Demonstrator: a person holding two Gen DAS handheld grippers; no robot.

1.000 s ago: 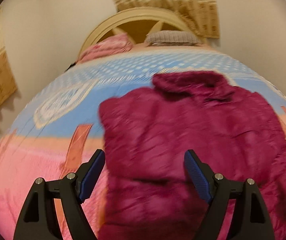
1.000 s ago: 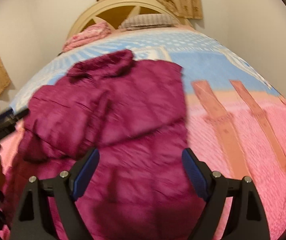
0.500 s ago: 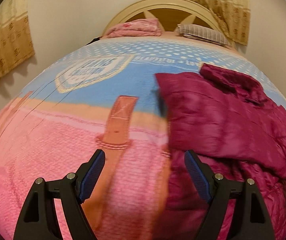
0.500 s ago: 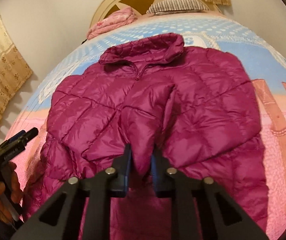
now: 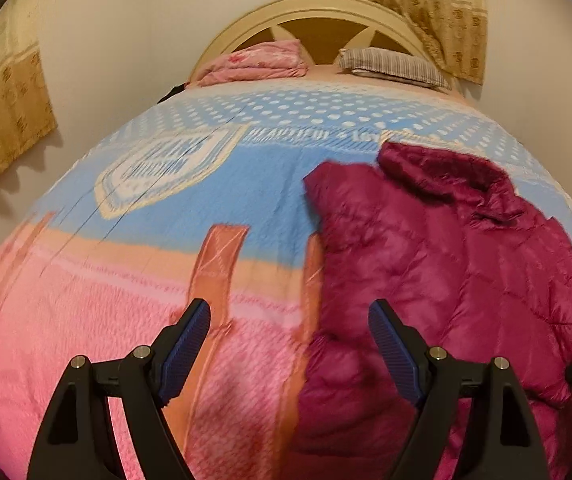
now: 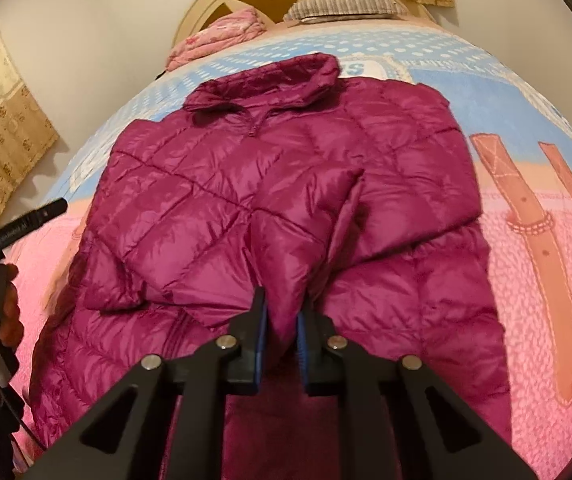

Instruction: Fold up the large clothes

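A magenta quilted puffer jacket (image 6: 286,184) lies front-up on the bed, collar toward the headboard, both sleeves folded in across its chest. My right gripper (image 6: 282,324) is shut on the cuff end of the sleeve (image 6: 305,232) that crosses from the right. In the left wrist view the jacket (image 5: 445,264) fills the right half. My left gripper (image 5: 289,344) stands open above the pink blanket at the jacket's left edge, its jaws holding nothing.
The bed carries a pink and blue blanket (image 5: 126,280). A folded pink cloth (image 5: 254,62) and a striped pillow (image 5: 393,66) lie by the cream headboard (image 5: 313,12). A person's hand (image 6: 2,312) holds the left gripper's handle at the left edge of the right wrist view.
My right gripper closed on the folded sleeve's cuff and stayed shut on it. The left gripper swung left, so the jacket now sits to the right in its view.
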